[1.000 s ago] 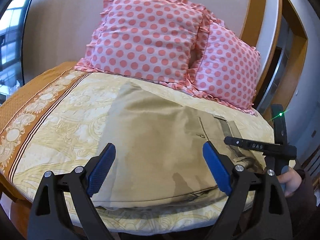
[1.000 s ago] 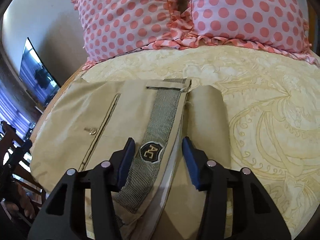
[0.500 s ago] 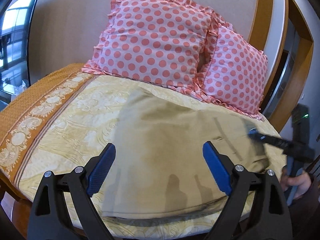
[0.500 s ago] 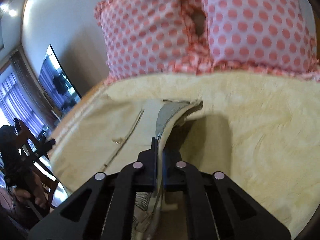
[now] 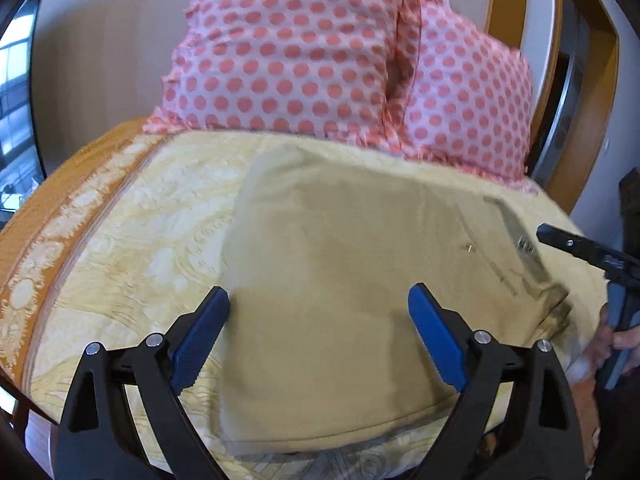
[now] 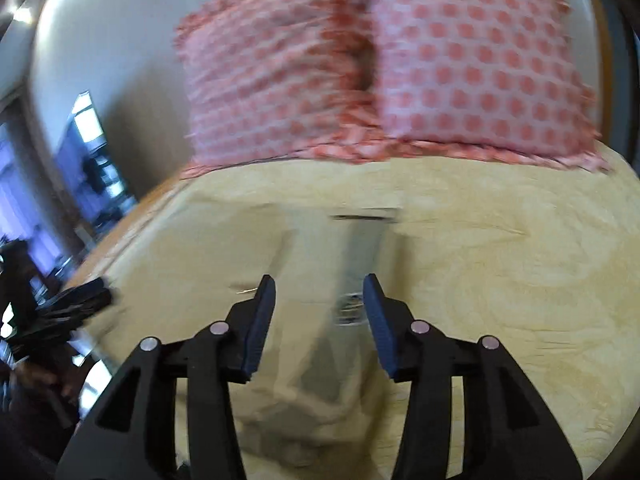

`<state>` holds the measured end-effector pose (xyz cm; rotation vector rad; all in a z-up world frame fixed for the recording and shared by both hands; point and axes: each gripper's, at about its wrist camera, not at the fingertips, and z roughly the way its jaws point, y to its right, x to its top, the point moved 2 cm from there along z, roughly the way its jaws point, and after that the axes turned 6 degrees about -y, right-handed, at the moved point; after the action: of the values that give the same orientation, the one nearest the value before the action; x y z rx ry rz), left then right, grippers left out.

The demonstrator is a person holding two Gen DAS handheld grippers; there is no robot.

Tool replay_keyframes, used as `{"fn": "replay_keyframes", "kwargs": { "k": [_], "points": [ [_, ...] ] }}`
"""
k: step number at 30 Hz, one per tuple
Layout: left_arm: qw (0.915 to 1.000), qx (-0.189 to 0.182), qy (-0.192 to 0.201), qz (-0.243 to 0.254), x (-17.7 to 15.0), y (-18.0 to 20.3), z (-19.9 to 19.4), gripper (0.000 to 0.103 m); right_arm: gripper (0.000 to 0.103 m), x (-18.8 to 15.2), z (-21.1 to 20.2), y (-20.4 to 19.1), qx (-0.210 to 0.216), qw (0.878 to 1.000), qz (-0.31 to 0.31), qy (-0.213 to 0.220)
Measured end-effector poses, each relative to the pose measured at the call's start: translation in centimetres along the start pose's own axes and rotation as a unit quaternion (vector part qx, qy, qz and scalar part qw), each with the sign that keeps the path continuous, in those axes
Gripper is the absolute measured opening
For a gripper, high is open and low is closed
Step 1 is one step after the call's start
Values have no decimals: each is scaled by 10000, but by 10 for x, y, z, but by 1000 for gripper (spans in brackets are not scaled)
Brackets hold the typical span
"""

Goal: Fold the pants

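Folded khaki pants (image 5: pixel 340 260) lie flat on the yellow bedspread (image 5: pixel 140 232). Their striped waistband lining with a badge (image 5: pixel 524 244) is at the right end. My left gripper (image 5: pixel 320 336) is open and empty, hovering over the pants' near left part. My right gripper (image 6: pixel 319 320) is open and empty above the waistband (image 6: pixel 360 256); this view is motion-blurred. The right gripper also shows at the right edge of the left wrist view (image 5: pixel 580 248), and the left gripper shows at the left edge of the right wrist view (image 6: pixel 72 304).
Two pink polka-dot pillows (image 5: pixel 288 52) (image 5: pixel 468 108) stand against the wall at the head of the bed. An orange patterned border (image 5: pixel 48 232) runs along the bed's left side. A wooden door frame (image 5: pixel 592 80) is at the right.
My right gripper was shut on the waistband half a second ago; it has let go and opened, and the waistband lies flat again. My left gripper stayed open over the pants.
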<state>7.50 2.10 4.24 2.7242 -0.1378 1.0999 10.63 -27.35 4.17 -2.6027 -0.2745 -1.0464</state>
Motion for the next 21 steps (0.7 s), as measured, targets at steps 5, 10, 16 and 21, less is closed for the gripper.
{"fn": "replay_keyframes", "kwargs": {
  "k": [5, 10, 16, 21],
  "points": [
    [9994, -59, -320, -79, -8, -9, 18, 95, 50, -13, 27, 5, -7, 9981, 99, -615],
    [9976, -368, -161, -565, 30, -43, 1, 95, 67, 17, 5, 42, -289, 9975, 605, -222],
    [9921, -865, -750, -521, 73, -58, 39, 86, 63, 22, 44, 69, -96, 9927, 926, -771],
    [9833, -1193, -1250, -564, 83, -56, 70, 77, 50, 17, 48, 64, -41, 9948, 652, -786]
  ]
}}
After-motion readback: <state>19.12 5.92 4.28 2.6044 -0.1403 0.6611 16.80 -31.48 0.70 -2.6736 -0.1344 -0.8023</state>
